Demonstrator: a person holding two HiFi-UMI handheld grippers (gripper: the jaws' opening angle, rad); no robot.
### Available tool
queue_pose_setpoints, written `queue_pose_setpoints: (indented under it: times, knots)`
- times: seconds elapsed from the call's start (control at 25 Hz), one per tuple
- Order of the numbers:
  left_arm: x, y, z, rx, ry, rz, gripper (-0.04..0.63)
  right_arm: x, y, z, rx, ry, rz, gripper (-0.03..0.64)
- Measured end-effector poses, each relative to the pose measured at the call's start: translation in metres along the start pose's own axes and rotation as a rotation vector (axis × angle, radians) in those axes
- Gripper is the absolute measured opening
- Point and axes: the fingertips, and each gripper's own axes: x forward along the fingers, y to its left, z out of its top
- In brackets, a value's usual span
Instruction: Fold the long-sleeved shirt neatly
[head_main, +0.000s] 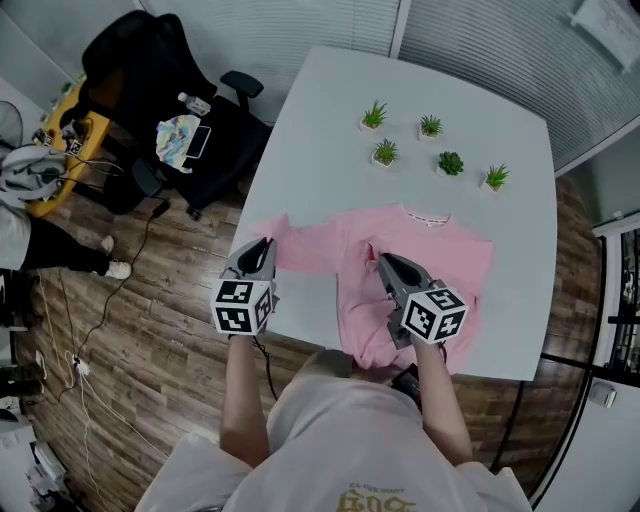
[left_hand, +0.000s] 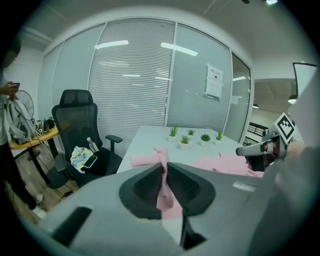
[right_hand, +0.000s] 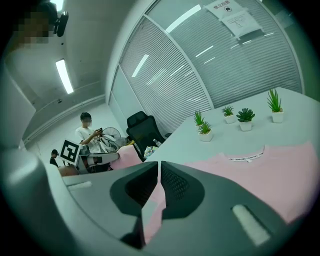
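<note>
A pink long-sleeved shirt (head_main: 440, 250) lies face up on the white table (head_main: 330, 110), collar toward the far side. My left gripper (head_main: 262, 244) is shut on its left sleeve (head_main: 300, 250) at the table's left edge; in the left gripper view pink cloth (left_hand: 164, 192) hangs between the closed jaws of that gripper (left_hand: 164, 165). My right gripper (head_main: 385, 261) is shut on a raised fold of the shirt's body near the front. In the right gripper view, pink fabric (right_hand: 152, 200) is pinched in this gripper (right_hand: 159, 164) and the shirt's chest (right_hand: 270, 170) spreads flat beyond.
Several small potted plants (head_main: 385, 152) stand behind the shirt. A black office chair (head_main: 150, 70) with a bottle and a phone on it stands left of the table. A yellow desk (head_main: 60, 150) and a seated person's legs (head_main: 60, 255) are at the far left.
</note>
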Motion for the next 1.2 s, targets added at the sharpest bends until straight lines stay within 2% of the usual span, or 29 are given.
queue_pose_setpoints:
  times: [0.56,0.96,1.2]
  knots:
    - [-0.001,-0.073,0.024,0.106,-0.004,-0.083,0.032,-0.048,-0.031,0.005,0.034,-0.064,-0.039,0.032]
    - [-0.003,-0.127,0.045,0.152,-0.024,-0.105,0.034,-0.096,-0.054,0.014,0.081,-0.124,-0.039,0.032]
    - [0.002,-0.162,0.059,0.180,-0.035,-0.155,0.034,-0.126,-0.069,0.017,0.111,-0.164,-0.072,0.032]
